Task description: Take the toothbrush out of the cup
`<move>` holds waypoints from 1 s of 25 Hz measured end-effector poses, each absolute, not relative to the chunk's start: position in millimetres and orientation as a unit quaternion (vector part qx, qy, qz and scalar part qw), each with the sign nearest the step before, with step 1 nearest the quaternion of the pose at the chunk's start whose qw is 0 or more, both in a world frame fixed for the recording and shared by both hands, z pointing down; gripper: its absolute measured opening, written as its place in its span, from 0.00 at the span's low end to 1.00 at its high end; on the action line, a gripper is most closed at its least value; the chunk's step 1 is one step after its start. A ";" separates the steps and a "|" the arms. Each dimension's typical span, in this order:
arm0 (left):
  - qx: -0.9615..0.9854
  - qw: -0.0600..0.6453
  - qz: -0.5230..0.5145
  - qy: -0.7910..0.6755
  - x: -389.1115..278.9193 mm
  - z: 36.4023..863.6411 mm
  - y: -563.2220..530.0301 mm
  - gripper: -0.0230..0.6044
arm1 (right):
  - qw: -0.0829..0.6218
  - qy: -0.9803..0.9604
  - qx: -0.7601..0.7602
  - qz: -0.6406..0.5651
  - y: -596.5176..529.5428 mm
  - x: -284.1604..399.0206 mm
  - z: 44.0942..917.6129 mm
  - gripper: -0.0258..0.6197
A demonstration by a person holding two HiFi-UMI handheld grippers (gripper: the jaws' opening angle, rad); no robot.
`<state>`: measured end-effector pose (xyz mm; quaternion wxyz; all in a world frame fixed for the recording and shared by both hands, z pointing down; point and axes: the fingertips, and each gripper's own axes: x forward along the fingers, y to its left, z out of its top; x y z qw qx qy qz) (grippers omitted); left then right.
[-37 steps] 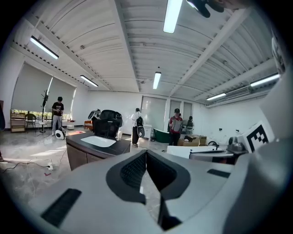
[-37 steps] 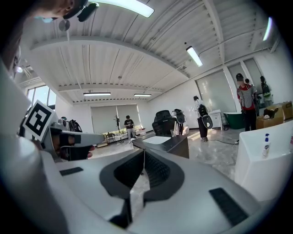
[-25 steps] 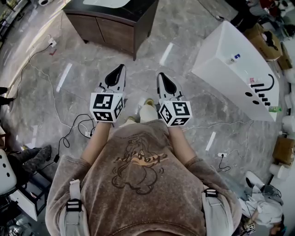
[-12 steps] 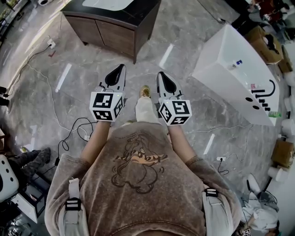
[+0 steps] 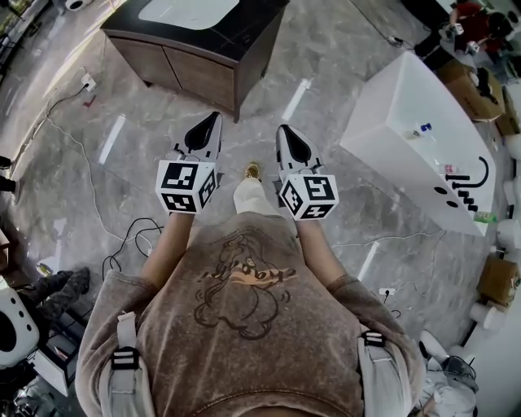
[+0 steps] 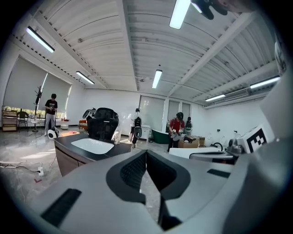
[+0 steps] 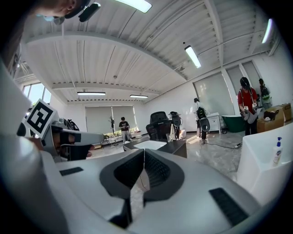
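Both claws are closed with nothing between the jaws: the left gripper (image 5: pixel 213 122) and the right gripper (image 5: pixel 283 133) are held side by side in front of the person's chest, above the marble floor (image 5: pixel 326 49). Far ahead stands a dark vanity (image 5: pixel 244 28). A small cup-like thing (image 7: pixel 170 136) sits on its top, too small to show a toothbrush.

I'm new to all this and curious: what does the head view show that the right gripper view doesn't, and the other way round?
Only the head view: the person's brown sweatshirt and cables on the floor. Only the right gripper view: the ceiling lights and a black office chair. Both: the right gripper, jaws together and empty, and the dark cabinet with its white sink.
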<state>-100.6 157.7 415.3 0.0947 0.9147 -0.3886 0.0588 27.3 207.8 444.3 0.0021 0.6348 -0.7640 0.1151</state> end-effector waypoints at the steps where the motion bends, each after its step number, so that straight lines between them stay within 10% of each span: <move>1: 0.915 0.094 0.057 -0.388 -96.0 413.3 148.2 0.06 | 0.000 -0.765 0.634 0.115 197.3 31.5 442.7 0.07; 25: 0.886 0.102 0.058 -0.449 -13.3 392.6 -32.1 0.06 | 0.000 -0.801 0.585 0.128 4.9 124.2 428.8 0.07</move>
